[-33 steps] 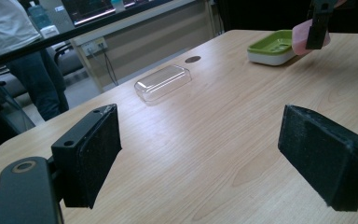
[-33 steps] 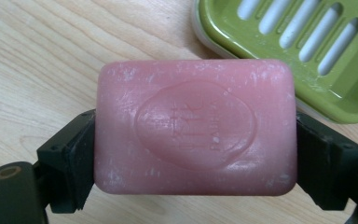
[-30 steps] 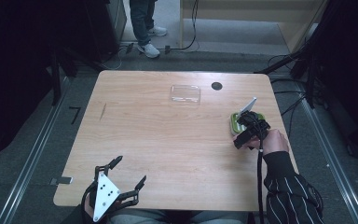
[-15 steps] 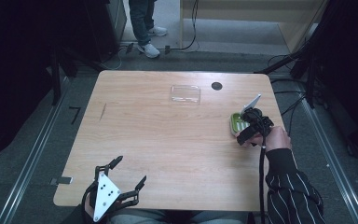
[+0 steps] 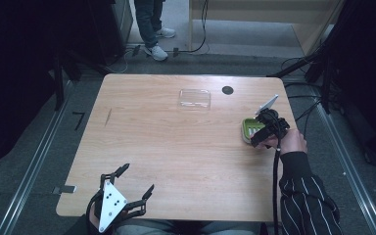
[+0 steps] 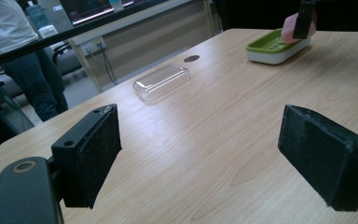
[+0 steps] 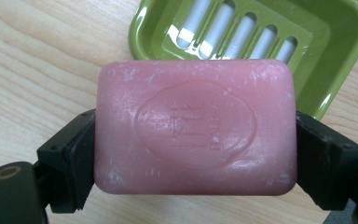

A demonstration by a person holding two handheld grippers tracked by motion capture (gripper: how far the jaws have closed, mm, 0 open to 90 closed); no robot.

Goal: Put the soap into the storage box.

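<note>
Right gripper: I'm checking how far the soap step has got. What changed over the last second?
The right gripper, shut on the pink soap bar, has drifted slightly toward the table's right edge, staying over the green soap dish. No grab or release. The left gripper stayed open near the front edge; the clear lid and dish did not move.

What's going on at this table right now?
A person at a wooden table holds a gripper in each hand. The right gripper has its jaws shut on a pink bar of soap, held just above a green soap dish near the table's right edge. The left gripper waits open at the near edge, holding nothing. A clear plastic lid lies farther back.
</note>
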